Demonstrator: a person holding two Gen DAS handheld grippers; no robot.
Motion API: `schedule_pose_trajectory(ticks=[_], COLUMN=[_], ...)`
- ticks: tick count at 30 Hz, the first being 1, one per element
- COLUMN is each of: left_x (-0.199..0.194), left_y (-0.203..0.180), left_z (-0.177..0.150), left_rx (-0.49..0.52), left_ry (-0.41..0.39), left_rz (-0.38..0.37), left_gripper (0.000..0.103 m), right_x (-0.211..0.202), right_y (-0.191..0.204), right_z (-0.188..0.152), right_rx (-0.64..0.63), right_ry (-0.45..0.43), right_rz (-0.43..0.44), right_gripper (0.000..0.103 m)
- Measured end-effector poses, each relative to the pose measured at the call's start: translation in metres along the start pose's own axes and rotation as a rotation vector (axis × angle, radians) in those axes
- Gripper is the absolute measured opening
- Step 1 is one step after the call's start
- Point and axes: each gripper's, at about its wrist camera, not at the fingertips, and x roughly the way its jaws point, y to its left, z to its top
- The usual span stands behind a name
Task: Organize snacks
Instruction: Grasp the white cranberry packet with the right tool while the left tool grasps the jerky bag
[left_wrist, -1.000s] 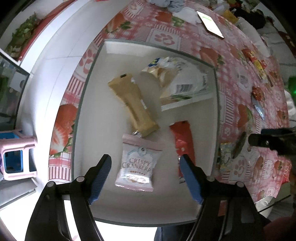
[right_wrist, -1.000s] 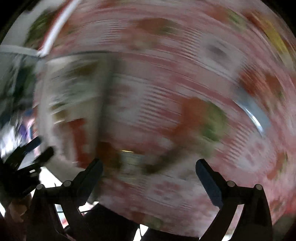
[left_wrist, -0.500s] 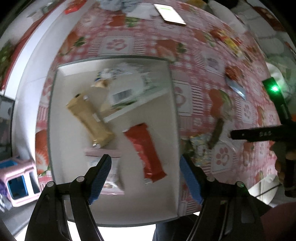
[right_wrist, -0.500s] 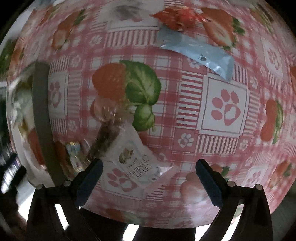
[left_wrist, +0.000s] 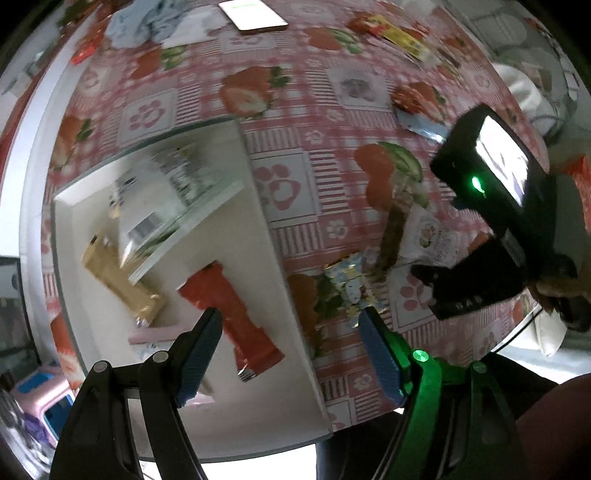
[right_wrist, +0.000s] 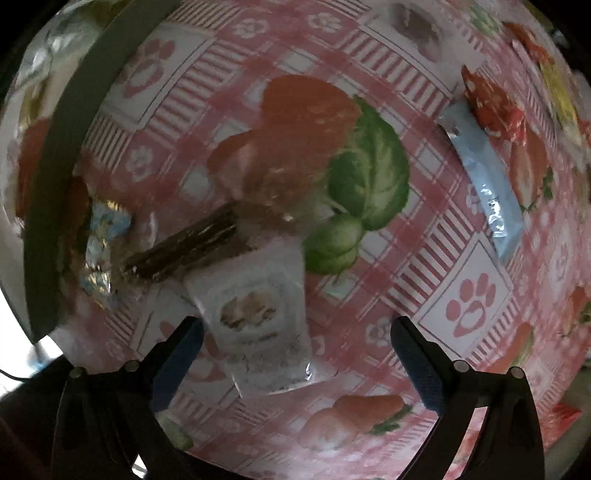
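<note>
A white divided tray (left_wrist: 295, 295) on the strawberry-print tablecloth holds a red bar (left_wrist: 229, 306), a tan bar (left_wrist: 118, 280), a pink pouch (left_wrist: 151, 338) and a white bag (left_wrist: 147, 225). My left gripper (left_wrist: 291, 332) is open above the tray's right wall, with nothing between its fingers. Right of the tray lie a foil packet (left_wrist: 351, 284), a dark bar in clear wrap (right_wrist: 184, 247) and a white snack pouch (right_wrist: 258, 325). My right gripper (right_wrist: 295, 332) hangs open just over that pouch, apart from it.
A light blue sachet (right_wrist: 487, 184) and a red wrapper (right_wrist: 491, 107) lie farther right. A phone (left_wrist: 253, 14), a crumpled cloth (left_wrist: 144, 18) and yellow packets (left_wrist: 402, 37) sit at the far side. A pink stool (left_wrist: 48, 398) stands below the table's edge.
My left gripper has slid from over the tray's middle to its right wall and rolled. My right gripper has come down toward the white pouch, which now looks larger.
</note>
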Motion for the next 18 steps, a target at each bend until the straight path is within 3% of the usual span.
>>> schedule_pose_trajectory(ticks=[6,11,18], left_x=[0.012,0.032,0.05], left_y=[-0.031,-0.056,-0.068], left_z=[0.018,0.036,0.047], left_rx=[0.065,0.101,0.098], left_ry=[0.012,0.043,0.082], left_rz=[-0.022,-0.009,0.004], left_gripper=[0.079,0.079,0.079], right_x=[0.003,0.006,0.01], right_y=[-0.06,-0.087,-0.075], right_z=[-0.01,-0.02,-0.036], right_rx=[0.201,0.239,0.225], right_ry=[-0.007,-0.011,-0.05], right_rz=[0.037,0.049,0.046], right_gripper=[0.101,0.102,0.102])
